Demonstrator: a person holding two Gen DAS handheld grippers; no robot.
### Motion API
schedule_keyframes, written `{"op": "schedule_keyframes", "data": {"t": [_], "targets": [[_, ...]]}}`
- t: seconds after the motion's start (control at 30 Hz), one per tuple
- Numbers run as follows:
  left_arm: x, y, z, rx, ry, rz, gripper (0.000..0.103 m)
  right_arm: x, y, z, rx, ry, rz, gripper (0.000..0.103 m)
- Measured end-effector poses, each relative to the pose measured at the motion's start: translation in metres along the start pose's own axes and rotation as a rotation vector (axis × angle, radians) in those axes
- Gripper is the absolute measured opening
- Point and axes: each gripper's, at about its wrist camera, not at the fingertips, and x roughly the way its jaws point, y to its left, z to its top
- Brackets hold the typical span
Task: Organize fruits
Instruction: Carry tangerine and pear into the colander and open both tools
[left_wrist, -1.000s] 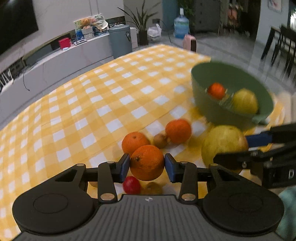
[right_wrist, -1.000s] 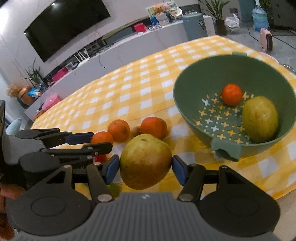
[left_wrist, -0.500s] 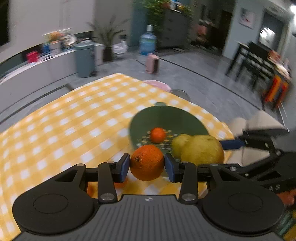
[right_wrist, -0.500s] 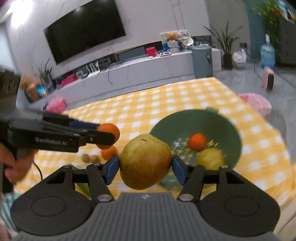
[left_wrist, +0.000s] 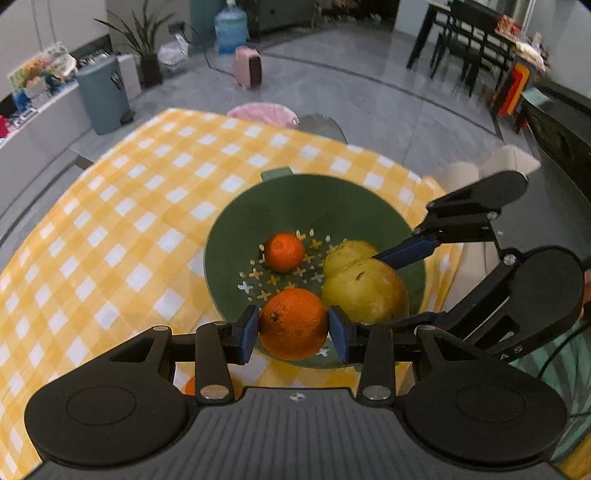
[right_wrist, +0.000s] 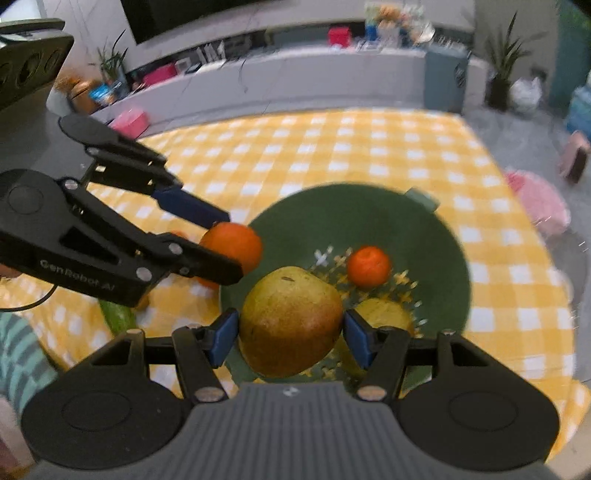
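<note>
Since the only readable writing here is on the side of the left gripper (right_wrist: 221, 254), let's start there: pale letters spell "GenRobot.AI" along its black frame in the right wrist view. In the left wrist view, the right gripper (left_wrist: 373, 284) shows just a stray "A S" on its body, the rest hidden.

The left gripper's blue-padded fingers (left_wrist: 246, 334) are clamped on a round orange with a dimpled skin (left_wrist: 293, 323), partly closed around it, pads pressing both sides. It tilts steeply downward, holding the orange in the air over the near rim of the deep green plastic colander bowl (left_wrist: 314, 206).

The right gripper comes in from the other side, also pitched down, its fingers (right_wrist: 223, 336) set a bit wider and gripping a big yellow-green pear with a brownish blush (right_wrist: 291, 321). That pear hangs over the bowl too, just beside the held orange, close but I can't tell if they touch.

Inside the bowl, sitting on the cross-shaped drain holes, are a small reddish-orange tangerine (left_wrist: 284, 252) and another yellow-green pear (left_wrist: 347, 251), mostly hidden behind the held one.

The bowl stands on a worktop covered in yellow-and-white checked cloth (left_wrist: 129, 221). Off to the left in the right wrist view, a green vegetable end (right_wrist: 118, 315) lies on the cloth, and a striped teal sleeve (right_wrist: 18, 354) shows at the edge.
</note>
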Motion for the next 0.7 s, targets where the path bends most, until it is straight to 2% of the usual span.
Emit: {"op": "schedule_keyframes", "data": {"t": [0.33, 0.7], "targets": [[0.03, 0.0, 0.009, 0.1, 0.1, -0.012, 0.046, 0.024, -0.005, 0.01, -0.033, 0.145, 0.024, 0.06], [0.058, -0.003, 0.017, 0.183, 0.177, 0.006, 0.046, 0.028, -0.008, 0.015, -0.036, 0.184, 0.031, 0.06]]}}
